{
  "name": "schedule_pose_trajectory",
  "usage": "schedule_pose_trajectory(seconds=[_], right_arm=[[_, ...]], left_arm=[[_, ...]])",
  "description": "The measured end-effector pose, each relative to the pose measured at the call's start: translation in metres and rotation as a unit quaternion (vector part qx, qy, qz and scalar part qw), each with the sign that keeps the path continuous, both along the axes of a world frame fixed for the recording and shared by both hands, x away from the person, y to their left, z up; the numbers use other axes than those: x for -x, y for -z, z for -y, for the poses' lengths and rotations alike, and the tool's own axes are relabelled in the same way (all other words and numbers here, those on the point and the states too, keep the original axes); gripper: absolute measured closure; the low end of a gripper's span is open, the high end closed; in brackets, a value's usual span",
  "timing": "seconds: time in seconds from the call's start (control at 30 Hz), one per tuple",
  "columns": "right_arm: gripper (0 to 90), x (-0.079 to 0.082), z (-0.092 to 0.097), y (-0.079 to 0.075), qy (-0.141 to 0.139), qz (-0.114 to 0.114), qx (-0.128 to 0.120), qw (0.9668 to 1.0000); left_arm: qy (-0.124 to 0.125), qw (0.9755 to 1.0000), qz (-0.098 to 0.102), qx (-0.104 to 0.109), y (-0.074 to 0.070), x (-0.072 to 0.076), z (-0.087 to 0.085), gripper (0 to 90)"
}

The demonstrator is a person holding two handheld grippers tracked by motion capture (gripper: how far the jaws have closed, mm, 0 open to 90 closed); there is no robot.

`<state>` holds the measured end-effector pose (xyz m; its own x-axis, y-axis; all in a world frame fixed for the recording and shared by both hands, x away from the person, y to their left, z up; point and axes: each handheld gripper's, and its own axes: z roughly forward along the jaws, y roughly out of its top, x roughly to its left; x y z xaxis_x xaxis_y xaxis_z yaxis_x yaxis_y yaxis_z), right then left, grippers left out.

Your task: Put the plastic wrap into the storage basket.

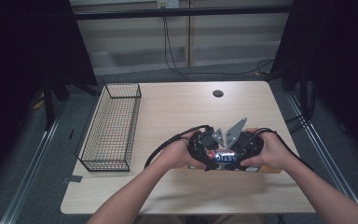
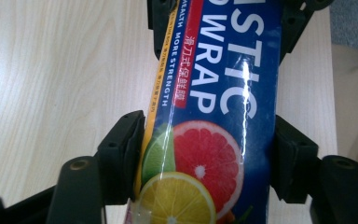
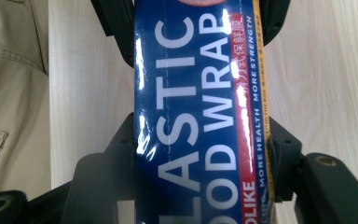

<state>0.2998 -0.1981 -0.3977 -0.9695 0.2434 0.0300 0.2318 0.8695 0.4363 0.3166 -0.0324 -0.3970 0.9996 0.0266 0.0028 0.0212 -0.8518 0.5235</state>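
Both claws grip one box of plastic wrap (image 1: 223,157), a long blue carton that lies near the table's (image 1: 177,196) front edge, right of its middle. The left claw (image 2: 209,154) has its jaws on either long side of the fruit-printed end; the black pads lie against the carton's edges, so it is pinching the box. The right claw (image 3: 200,154) pinches the other end, its pads pressed on both sides of the lettered face. In the high view the left claw (image 1: 204,150) and right claw (image 1: 243,148) face each other with the box between them, a hand wrapped round each.

The step in hand looks like taking hold of the box at both ends, with the lift not yet begun: the carton seems to sit low, at or just above the table, though whether it rests on the wood I cannot tell.

A wire basket (image 1: 111,128) stands along the left edge, well apart from the box, and it is the likely place for it. If so, the next move calls for both hands to rise together and travel left at the same pace, keeping the box level so neither end slips out of its pads. The basket is narrow and runs front to back, so the carton would need turning to line up with it before going down
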Motion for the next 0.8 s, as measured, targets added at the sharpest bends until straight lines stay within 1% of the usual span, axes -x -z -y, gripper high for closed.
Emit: schedule_pose_trajectory(seconds=[0.03, 0.07, 0.1, 0.13, 0.17, 0.2, 0.23, 0.27, 0.3, 0.33, 0.37, 0.4, 0.43, 0.47, 0.5, 0.53, 0.57, 0.6, 0.63, 0.67, 0.7, 0.73, 0.77, 0.8], right_arm=[[43.3, 0.0, 0.0, 0.0, -0.011, 0.004, 0.004, 0.9999], [43.2, 0.0, 0.0, 0.0, -0.015, 0.006, 0.003, 0.9999], [43.1, 0.0, 0.0, 0.0, -0.017, 0.001, 0.003, 0.9998], [43.1, 0.0, 0.0, 0.0, -0.026, 0.008, 0.004, 0.9996], [43.0, 0.001, 0.0, 0.0, -0.029, 0.007, 0.002, 0.9996], [43.0, 0.0, 0.001, 0.0, -0.035, 0.004, 0.0, 0.9994], [42.8, 0.001, 0.001, -0.001, -0.038, 0.003, 0.0, 0.9993], [42.7, -0.002, 0.003, -0.001, -0.057, 0.009, 0.005, 0.9983], [42.5, -0.002, 0.003, -0.001, -0.056, 0.013, 0.002, 0.9984], [42.2, -0.002, 0.003, -0.001, -0.061, 0.017, -0.004, 0.998], [41.9, -0.002, 0.003, -0.002, -0.062, 0.018, -0.007, 0.9979], [41.6, -0.002, 0.003, -0.003, -0.06, 0.019, -0.01, 0.998], [41.3, -0.002, 0.003, -0.003, -0.061, 0.018, -0.014, 0.9978], [40.3, -0.002, 0.003, -0.004, -0.061, 0.024, -0.014, 0.9977], [39.0, -0.002, 0.003, -0.004, -0.061, 0.021, -0.021, 0.9977], [38.2, -0.003, 0.002, -0.004, -0.054, 0.027, -0.024, 0.9979], [36.8, -0.003, 0.002, -0.005, -0.051, 0.026, -0.03, 0.9979], [32.5, -0.004, 0.002, -0.005, -0.051, 0.034, -0.034, 0.9975], [27.2, -0.005, 0.003, -0.006, -0.041, 0.038, -0.034, 0.9979], [23.2, -0.006, 0.003, -0.006, -0.034, 0.032, -0.037, 0.9982], [20.0, -0.006, 0.005, -0.009, -0.026, 0.031, -0.041, 0.9983], [18.9, -0.007, 0.007, -0.01, -0.017, 0.032, -0.045, 0.9983], [16.4, -0.007, 0.008, -0.012, -0.009, 0.035, -0.048, 0.9982], [16.2, -0.008, 0.01, -0.013, -0.003, 0.036, -0.048, 0.9982]], left_arm=[[0.005, 1.0, -0.002, -0.005, -0.001, -0.001, -0.001, 38.6], [-0.008, 0.9998, -0.018, 0.0, 0.0, 0.001, 0.0, 39.7], [-0.008, 0.9998, -0.018, 0.0, 0.0, 0.001, 0.0, 40.6], [0.002, 0.9999, -0.012, -0.012, -0.002, 0.003, 0.0, 41.5], [-0.005, 0.9998, -0.019, -0.01, -0.002, 0.004, 0.0, 41.9], [-0.007, 0.9998, -0.016, -0.012, -0.002, 0.006, 0.0, 42.2], [0.0, 0.9998, -0.009, -0.016, -0.003, 0.007, 0.0, 42.7], [0.005, 0.9997, -0.011, -0.021, -0.005, 0.006, -0.001, 42.8], [-0.005, 0.9999, -0.008, -0.014, -0.005, 0.008, -0.001, 42.9], [-0.001, 0.9998, -0.008, -0.016, -0.007, 0.009, -0.001, 43.1], [0.018, 0.9993, 0.002, -0.032, -0.01, 0.006, -0.002, 43.2], [0.008, 0.9996, 0.001, -0.026, -0.011, 0.009, -0.003, 43.3], [0.009, 0.9996, 0.01, -0.024, -0.011, 0.011, -0.004, 43.5], [-0.002, 0.9997, -0.012, -0.023, -0.012, 0.008, -0.006, 43.6], [-0.004, 0.9997, -0.006, -0.022, -0.013, 0.009, -0.007, 43.6], [-0.002, 0.9996, -0.004, -0.028, -0.014, 0.008, -0.009, 43.8], [-0.012, 0.9994, -0.019, -0.027, -0.015, 0.006, -0.011, 43.8], [-0.021, 0.9993, -0.017, -0.024, -0.015, 0.006, -0.013, 43.8], [-0.026, 0.9991, -0.018, -0.027, -0.015, 0.005, -0.015, 43.9], [-0.032, 0.999, -0.009, -0.03, -0.014, 0.003, -0.018, 43.9], [-0.039, 0.9986, -0.011, -0.033, -0.014, 0.002, -0.022, 44.0], [-0.042, 0.9985, -0.014, -0.031, -0.015, 0.0, -0.026, 44.0], [-0.043, 0.9985, -0.013, -0.033, -0.015, -0.001, -0.029, 44.0], [-0.055, 0.9977, -0.028, -0.027, -0.015, -0.002, -0.033, 44.0]])
